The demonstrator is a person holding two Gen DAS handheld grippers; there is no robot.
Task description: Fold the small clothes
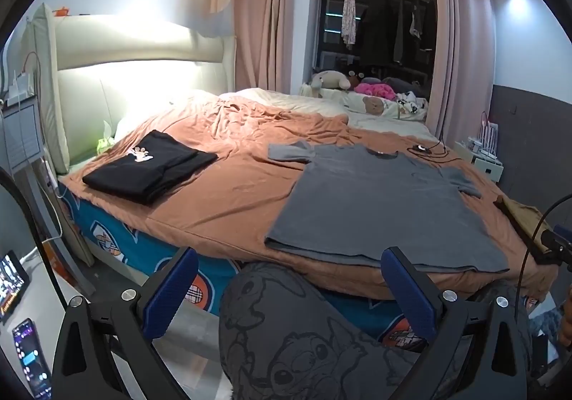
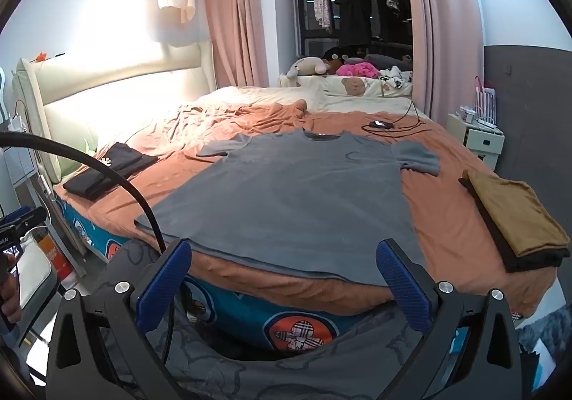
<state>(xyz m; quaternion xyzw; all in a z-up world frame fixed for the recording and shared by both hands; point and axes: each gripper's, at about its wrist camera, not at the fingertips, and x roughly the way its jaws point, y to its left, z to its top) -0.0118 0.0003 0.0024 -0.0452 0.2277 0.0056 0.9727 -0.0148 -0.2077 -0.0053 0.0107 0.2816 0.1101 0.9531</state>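
The left gripper (image 1: 289,289) stands with its blue-padded jaws spread wide and nothing between them, held back from the near edge of the bed (image 1: 228,207) above a knee in grey cartoon-print trousers (image 1: 286,335). The right gripper (image 2: 284,284) is likewise spread fully apart and empty, just short of the same edge. Directly ahead of both lies the grey T-shirt (image 2: 286,196), spread flat and face down or up I cannot tell, on the orange bedcover (image 2: 447,221). Its long axis runs from the near edge toward the far side of the bed: the hem lies nearest the grippers, along the mattress edge, and the dark-banded collar points away toward the window alcove. Both short sleeves stick out sideways; the one on the left is partly creased, the one on the right lies flat. The fabric is plain, mid-grey and mostly smooth. To the left, near the padded headboard (image 1: 139,42), sits a folded black garment (image 1: 150,167) with a small pale print on top. To the right, at the bed's edge, a folded mustard garment (image 2: 514,210) rests on top of a dark one. Beyond the collar a small dark device with a cable (image 2: 380,124) lies on the cover, and stuffed toys (image 2: 311,65) crowd the far ledge by the pink curtains (image 2: 232,14).
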